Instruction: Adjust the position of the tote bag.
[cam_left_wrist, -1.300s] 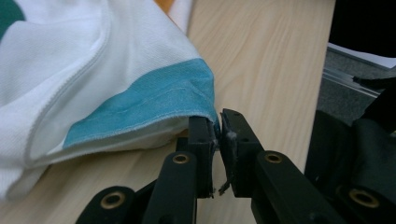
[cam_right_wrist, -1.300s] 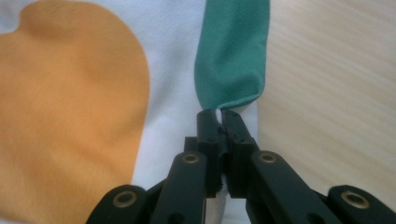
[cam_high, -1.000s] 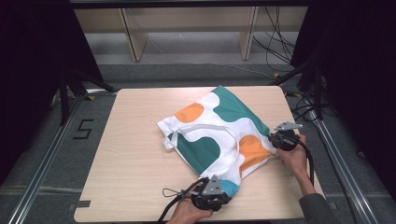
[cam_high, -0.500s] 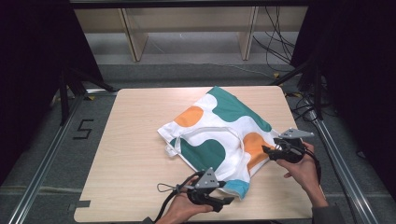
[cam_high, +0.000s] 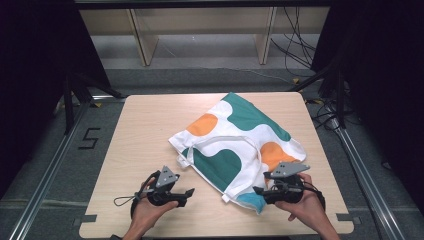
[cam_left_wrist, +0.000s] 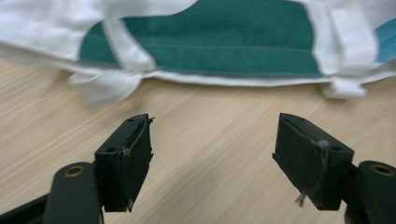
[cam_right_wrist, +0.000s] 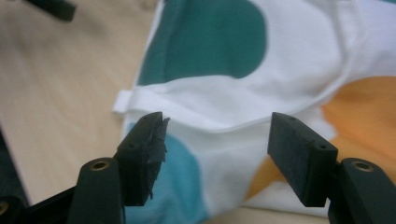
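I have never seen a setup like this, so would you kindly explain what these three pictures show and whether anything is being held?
A person at a wooden table holds a two-jaw hand tool in each hand. The high view looks down from above: the left gripper and the right gripper sit near the front edge. The other two pictures come from cameras riding on each tool, looking along its black jaws. On the table lies a white cloth bag with green, orange and blue patches. Both pairs of jaws have just been opening and now stand open, holding nothing; the left is over bare wood, the right over the bag's corner.
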